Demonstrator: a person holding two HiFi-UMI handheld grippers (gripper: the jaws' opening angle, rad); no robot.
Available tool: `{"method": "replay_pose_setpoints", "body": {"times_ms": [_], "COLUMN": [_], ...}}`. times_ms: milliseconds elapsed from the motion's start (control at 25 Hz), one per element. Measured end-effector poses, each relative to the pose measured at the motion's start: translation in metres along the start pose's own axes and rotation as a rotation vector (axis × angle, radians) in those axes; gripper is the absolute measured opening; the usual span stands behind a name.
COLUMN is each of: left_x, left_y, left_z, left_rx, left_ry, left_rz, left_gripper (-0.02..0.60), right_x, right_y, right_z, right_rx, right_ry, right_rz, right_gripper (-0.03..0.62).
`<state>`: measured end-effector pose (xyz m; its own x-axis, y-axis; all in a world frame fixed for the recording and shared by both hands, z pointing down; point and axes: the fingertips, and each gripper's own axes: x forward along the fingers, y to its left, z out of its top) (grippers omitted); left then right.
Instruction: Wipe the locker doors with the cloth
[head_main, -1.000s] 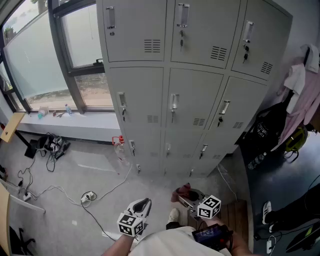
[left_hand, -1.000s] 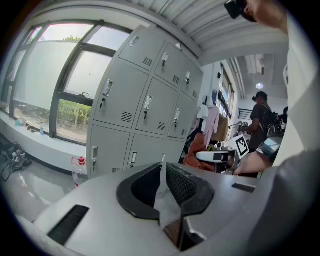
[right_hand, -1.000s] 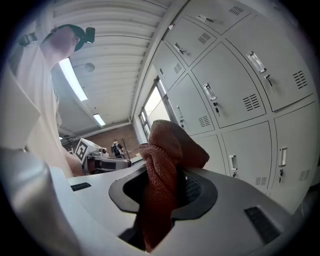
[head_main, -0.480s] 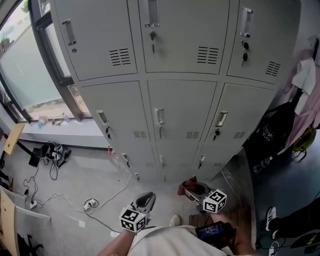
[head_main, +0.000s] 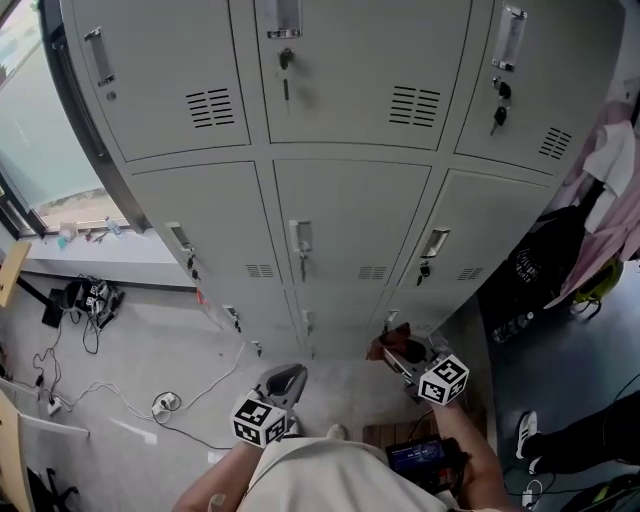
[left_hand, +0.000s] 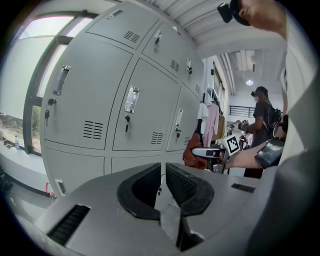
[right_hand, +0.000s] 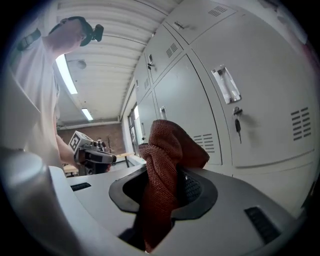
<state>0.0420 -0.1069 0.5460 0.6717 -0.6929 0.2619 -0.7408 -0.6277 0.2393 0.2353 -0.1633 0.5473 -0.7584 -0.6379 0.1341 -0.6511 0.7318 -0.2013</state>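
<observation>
I am facing the lockers (head_main: 350, 200), which are filling ten to two o'clock. My left tongs (left_hand: 163, 172), at seven, are sitting almost closed on nothing. My right tongs (head_main: 393, 355), at five, are clamping the cloth (right_hand: 167, 150). It is looking soft, light and floppy, so I am judging a grip on the bunched middle best.

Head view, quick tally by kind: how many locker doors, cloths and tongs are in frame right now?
Locker doors: 9, in three rows of three, top row cut off by the frame
Cloth: 1, red-brown, held in the right tongs
Tongs: 2, the left tongs holding nothing
Total: 12
</observation>
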Motion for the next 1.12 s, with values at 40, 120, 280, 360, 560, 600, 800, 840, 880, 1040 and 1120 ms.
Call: {"method": "replay_pose_setpoints", "body": {"times_ms": [40, 120, 280, 360, 560, 600, 800, 840, 880, 1040, 1120], "left_x": [0.004, 0.011, 0.018, 0.019, 0.019, 0.018, 0.015, 0.015, 0.016, 0.017, 0.017], "left_y": [0.002, 0.005, 0.017, 0.024, 0.039, 0.041, 0.048, 0.050, 0.051, 0.055, 0.055], "left_z": [0.003, 0.010, 0.028, 0.032, 0.032, 0.032, 0.027, 0.026, 0.025, 0.025, 0.023], "left_rx": [0.004, 0.016, 0.021, 0.015, 0.006, 0.005, -0.007, -0.009, -0.010, -0.008, -0.011], "left_ry": [-0.001, -0.004, -0.030, -0.039, -0.040, -0.038, -0.030, -0.026, -0.024, -0.021, -0.015], "left_rz": [-0.013, -0.037, -0.062, -0.069, -0.087, -0.091, -0.102, -0.104, -0.107, -0.119, -0.122], "left_gripper": [0.035, 0.035, 0.035, 0.035, 0.035, 0.035, 0.035, 0.035, 0.035, 0.035, 0.035], "right_x": [0.002, 0.005, 0.013, 0.018, 0.024, 0.023, 0.023, 0.024, 0.025, 0.030, 0.042], "right_y": [-0.007, -0.017, -0.023, -0.024, -0.044, -0.049, -0.071, -0.072, -0.073, -0.070, -0.061], "right_z": [0.013, 0.045, 0.131, 0.182, 0.304, 0.322, 0.359, 0.361, 0.362, 0.363, 0.360], "right_rx": [-0.029, -0.092, -0.206, -0.266, -0.392, -0.425, -0.563, -0.580, -0.595, -0.617, -0.615], "right_ry": [-0.005, -0.010, -0.068, -0.116, -0.248, -0.265, -0.245, -0.242, -0.245, -0.282, -0.291], "right_rz": [-0.009, -0.028, -0.058, -0.103, -0.340, -0.403, -0.675, -0.714, -0.754, -0.856, -0.813], "right_gripper": [0.117, 0.117, 0.117, 0.117, 0.117, 0.117, 0.117, 0.117, 0.117, 0.115, 0.115]}}
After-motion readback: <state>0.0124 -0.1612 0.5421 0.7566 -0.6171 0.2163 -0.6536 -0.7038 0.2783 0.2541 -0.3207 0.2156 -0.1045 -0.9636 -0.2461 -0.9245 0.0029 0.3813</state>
